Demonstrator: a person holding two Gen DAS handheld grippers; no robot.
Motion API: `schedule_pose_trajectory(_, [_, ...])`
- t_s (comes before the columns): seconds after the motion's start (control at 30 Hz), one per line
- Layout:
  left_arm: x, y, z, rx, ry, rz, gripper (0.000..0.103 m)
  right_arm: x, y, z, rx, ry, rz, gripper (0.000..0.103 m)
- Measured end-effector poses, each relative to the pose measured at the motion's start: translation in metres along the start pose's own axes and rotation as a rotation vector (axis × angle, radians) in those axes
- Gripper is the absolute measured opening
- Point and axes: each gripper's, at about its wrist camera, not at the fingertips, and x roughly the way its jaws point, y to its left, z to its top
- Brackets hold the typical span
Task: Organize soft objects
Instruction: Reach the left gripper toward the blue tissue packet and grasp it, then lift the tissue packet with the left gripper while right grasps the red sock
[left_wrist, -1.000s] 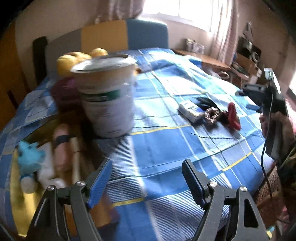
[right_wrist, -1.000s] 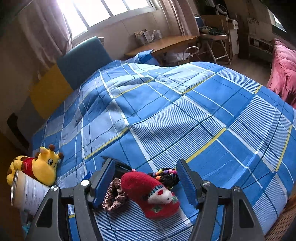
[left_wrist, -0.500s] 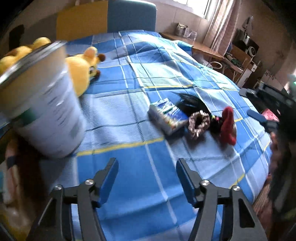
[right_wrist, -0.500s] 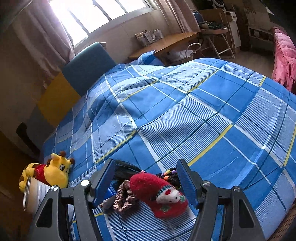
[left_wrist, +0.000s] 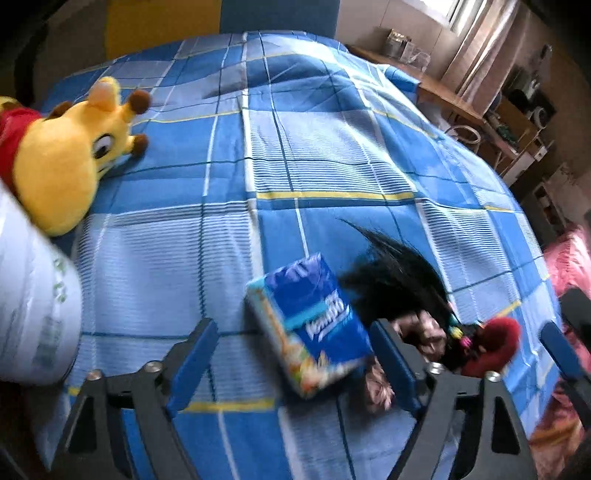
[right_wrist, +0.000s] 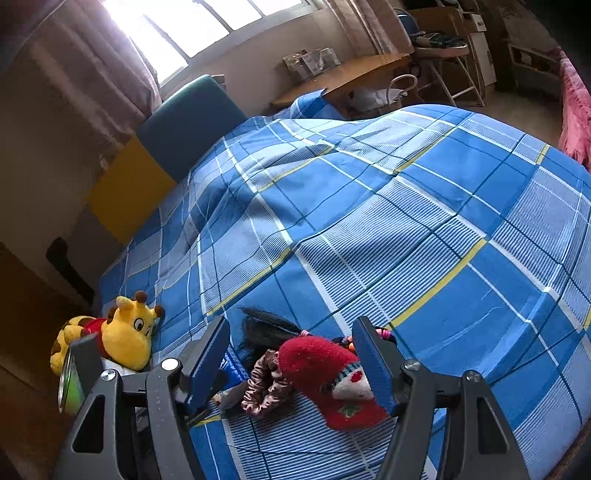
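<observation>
Both my pairs of fingers stand apart and grip nothing. On my left gripper (left_wrist: 291, 363) the jaws have just been opening wider; the blue tissue pack (left_wrist: 314, 326) lies on the bed between the blue pads, but the pads do not press it. My right gripper (right_wrist: 291, 363) hovers with its jaws spread on both sides of the red snowman sock (right_wrist: 325, 373), and I see a gap on each side, so it is not squeezed.

Just beside the sock lie a brown scrunchie (right_wrist: 264, 384), touching it, and a tuft of black hair (right_wrist: 266, 328) behind them, all on the blue checked bedcover (right_wrist: 406, 240). Well apart, near the bed's edge, the yellow giraffe plush (left_wrist: 70, 158) in a red shirt lies next to a white can (left_wrist: 33, 310), which looks blurred.
</observation>
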Motion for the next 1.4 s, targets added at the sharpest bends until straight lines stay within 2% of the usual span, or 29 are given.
schedule_pose_trajectory(0.1, [0.019,-0.002,0.003,0.002,0.023,0.007,0.083,0.001,0.003,-0.001,-0.020,0.000,0.000,0.070])
schedule_pose_trajectory(0.17, [0.021,-0.002,0.002,0.027,-0.006,0.028,0.064,0.001,0.005,-0.001,-0.032,-0.003,-0.003,0.070])
schedule_pose_trajectory(0.27, [0.013,0.005,-0.006,0.072,-0.024,-0.042,0.058,0.001,0.005,-0.001,-0.038,-0.005,-0.002,0.070])
schedule_pose_trajectory(0.33, [0.003,0.015,-0.015,0.085,-0.038,-0.071,0.058,0.001,0.006,-0.001,-0.047,-0.010,-0.004,0.070])
schedule_pose_trajectory(0.5, [-0.027,0.039,-0.049,0.107,-0.055,-0.085,0.058,-0.002,0.007,-0.001,-0.057,-0.025,-0.010,0.070])
schedule_pose_trajectory(0.6, [-0.046,0.050,-0.078,0.148,-0.076,-0.067,0.058,-0.005,0.002,0.002,-0.035,-0.044,-0.013,0.070])
schedule_pose_trajectory(0.73, [-0.070,0.065,-0.120,0.199,-0.106,-0.038,0.058,-0.013,-0.017,0.007,0.066,-0.083,-0.010,0.070])
schedule_pose_trajectory(0.87, [-0.078,0.077,-0.154,0.216,-0.112,-0.016,0.058,-0.011,-0.025,0.008,0.117,-0.064,0.017,0.059])
schedule_pose_trajectory(1.0, [-0.077,0.090,-0.165,0.165,-0.141,-0.066,0.059,-0.007,-0.007,0.004,0.030,-0.031,0.051,0.057])
schedule_pose_trajectory(1.13, [-0.074,0.085,-0.171,0.190,-0.177,-0.039,0.059,-0.002,0.010,-0.004,-0.067,-0.009,0.009,0.055])
schedule_pose_trajectory(1.23, [-0.072,0.083,-0.172,0.193,-0.191,-0.022,0.059,-0.001,0.002,-0.002,-0.029,-0.005,0.001,0.055])
schedule_pose_trajectory(1.3, [-0.072,0.082,-0.173,0.202,-0.197,-0.017,0.059,0.006,-0.006,-0.003,0.007,0.037,0.003,0.055])
schedule_pose_trajectory(1.4, [-0.073,0.083,-0.175,0.221,-0.210,-0.007,0.059,0.020,-0.007,-0.007,0.004,0.109,-0.057,0.056])
